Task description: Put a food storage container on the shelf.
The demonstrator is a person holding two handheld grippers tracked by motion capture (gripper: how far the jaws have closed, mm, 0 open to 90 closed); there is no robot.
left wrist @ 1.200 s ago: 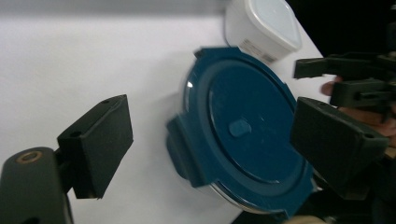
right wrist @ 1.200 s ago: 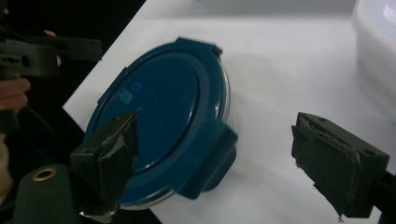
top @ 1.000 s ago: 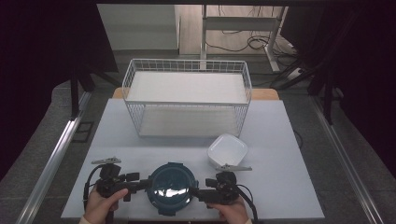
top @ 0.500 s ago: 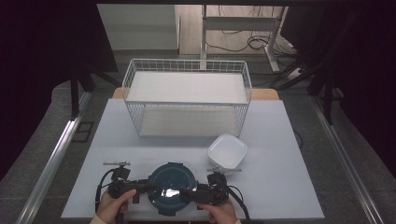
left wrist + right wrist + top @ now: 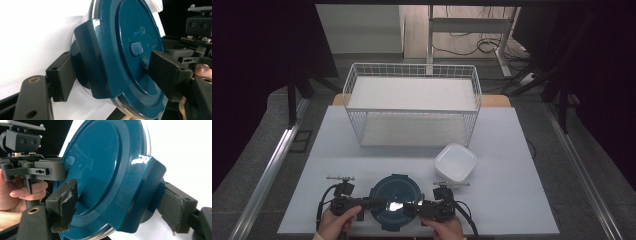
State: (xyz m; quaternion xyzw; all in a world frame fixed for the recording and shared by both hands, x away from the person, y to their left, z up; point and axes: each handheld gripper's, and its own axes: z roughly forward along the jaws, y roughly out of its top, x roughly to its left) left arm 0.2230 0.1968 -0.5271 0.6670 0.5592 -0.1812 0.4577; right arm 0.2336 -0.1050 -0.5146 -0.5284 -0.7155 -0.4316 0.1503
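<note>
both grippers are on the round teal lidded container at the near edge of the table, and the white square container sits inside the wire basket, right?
Not quite: the high view shows the white square container on the table, in front of the wire basket, not inside. The rest holds.

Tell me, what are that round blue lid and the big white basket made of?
The round blue lid looks like hard, glossy plastic: it shows sharp highlights and has moulded clip flaps at its rim. A clear edge beneath it could be glass or plastic. The white basket appears to be metal wire with a white coating, judging by its thin grid of rods; the coating's type is unclear.
</note>
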